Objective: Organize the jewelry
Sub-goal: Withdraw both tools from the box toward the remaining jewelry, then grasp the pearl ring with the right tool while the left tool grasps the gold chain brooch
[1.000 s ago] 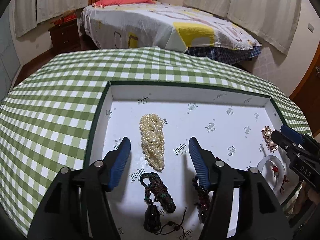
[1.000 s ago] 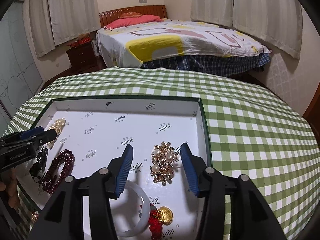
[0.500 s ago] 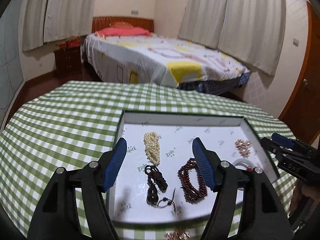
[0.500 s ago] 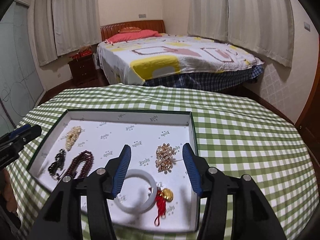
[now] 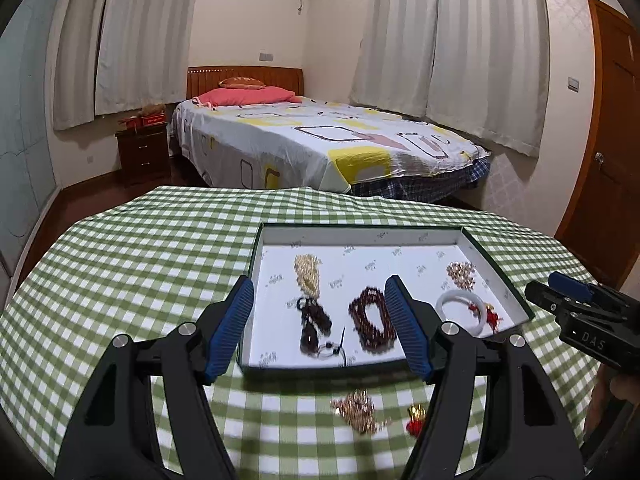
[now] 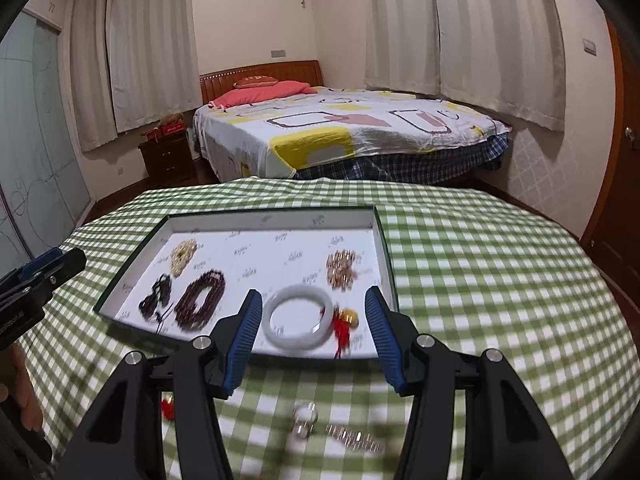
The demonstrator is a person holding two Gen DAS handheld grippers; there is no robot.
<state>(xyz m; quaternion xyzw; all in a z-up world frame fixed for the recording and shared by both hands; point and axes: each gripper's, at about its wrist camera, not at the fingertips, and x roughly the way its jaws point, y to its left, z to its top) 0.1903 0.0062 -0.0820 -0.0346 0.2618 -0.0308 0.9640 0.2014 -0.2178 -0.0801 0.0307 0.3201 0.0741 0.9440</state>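
A green-edged white box tray [image 5: 256,256] [image 6: 384,240] lies on the checked table. In it lie a pearl strand [image 5: 307,274] [image 6: 182,255], a dark cord necklace [image 5: 314,320] [image 6: 156,296], a dark red bead bracelet [image 5: 370,318] [image 6: 200,300], a white bangle [image 5: 460,306] [image 6: 298,320], a red-and-gold charm [image 6: 344,320] and a gold brooch [image 5: 460,272] [image 6: 340,266]. On the cloth in front of the tray lie a gold piece [image 5: 358,410], a red charm [image 5: 416,420] [image 6: 168,406] and silvery pieces [image 6: 340,432]. My left gripper [image 5: 320,328] and right gripper [image 6: 314,338] are open and empty, held above the tray's near edge.
The round table has a green-and-white checked cloth [image 5: 140,260] [image 6: 500,280]. Beyond it stand a bed [image 5: 312,136], a dark nightstand [image 5: 142,152], curtains and a wooden door [image 5: 608,140]. The right gripper [image 5: 584,320] shows at the left wrist view's right edge.
Both grippers have pulled back and up from the tray, so the whole tray and the loose pieces on the cloth in front of it come into view. Both stay open.
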